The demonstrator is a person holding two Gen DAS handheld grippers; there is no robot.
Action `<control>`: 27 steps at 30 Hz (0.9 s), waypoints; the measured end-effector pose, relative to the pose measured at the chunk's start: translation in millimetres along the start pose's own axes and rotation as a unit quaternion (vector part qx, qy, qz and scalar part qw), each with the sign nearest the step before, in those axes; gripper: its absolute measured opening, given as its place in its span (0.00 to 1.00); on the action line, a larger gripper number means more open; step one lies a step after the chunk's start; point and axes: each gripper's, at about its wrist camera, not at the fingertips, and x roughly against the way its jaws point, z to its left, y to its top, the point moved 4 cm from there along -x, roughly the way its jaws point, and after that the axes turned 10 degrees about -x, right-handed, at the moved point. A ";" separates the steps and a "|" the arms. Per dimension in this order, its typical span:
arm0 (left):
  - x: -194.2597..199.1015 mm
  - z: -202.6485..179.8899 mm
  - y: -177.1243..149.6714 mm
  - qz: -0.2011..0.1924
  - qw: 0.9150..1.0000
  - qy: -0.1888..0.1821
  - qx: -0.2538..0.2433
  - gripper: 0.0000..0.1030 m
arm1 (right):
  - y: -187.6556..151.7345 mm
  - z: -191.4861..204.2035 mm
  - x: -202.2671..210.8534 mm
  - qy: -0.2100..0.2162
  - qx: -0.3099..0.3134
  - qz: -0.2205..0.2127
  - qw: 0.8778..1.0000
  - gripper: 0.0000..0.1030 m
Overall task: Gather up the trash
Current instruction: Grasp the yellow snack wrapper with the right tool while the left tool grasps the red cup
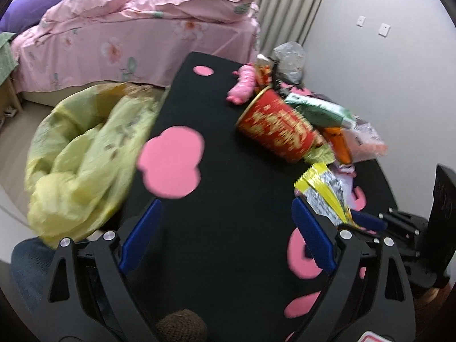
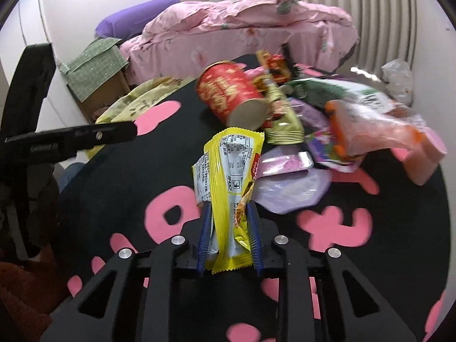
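My right gripper (image 2: 229,213) is shut on a yellow snack wrapper (image 2: 228,176), held above the black table; the wrapper also shows in the left wrist view (image 1: 325,193). My left gripper (image 1: 228,222) is open and empty over the table's left part. A red cup (image 1: 279,128) lies on its side among a heap of wrappers; it also shows in the right wrist view (image 2: 228,94). A yellow-green trash bag (image 1: 82,154) hangs open at the table's left edge.
The black table (image 1: 222,108) has pink patches. More trash lies at the right: a green packet (image 1: 322,111), an orange bag (image 2: 367,131), a purple wrapper (image 2: 290,185), a pink toy (image 1: 243,85). A pink bed (image 1: 142,37) stands behind.
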 end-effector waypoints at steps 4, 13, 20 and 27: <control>-12.3 -15.4 26.1 -0.014 0.999 -0.033 -0.003 0.85 | 1.8 -29.3 22.6 -0.026 -0.039 -0.030 0.998 0.22; -74.1 -14.1 77.2 0.006 0.990 -0.103 0.095 0.78 | -4.0 -73.3 34.7 -0.076 -0.096 -0.058 0.991 0.22; -96.3 -4.3 77.4 0.028 0.986 -0.106 0.127 0.72 | -5.7 -73.3 30.7 -0.089 -0.086 -0.062 0.990 0.22; -87.6 -9.4 77.3 0.021 0.989 -0.107 0.101 0.56 | -4.9 -67.7 35.7 -0.090 -0.079 -0.070 0.990 0.22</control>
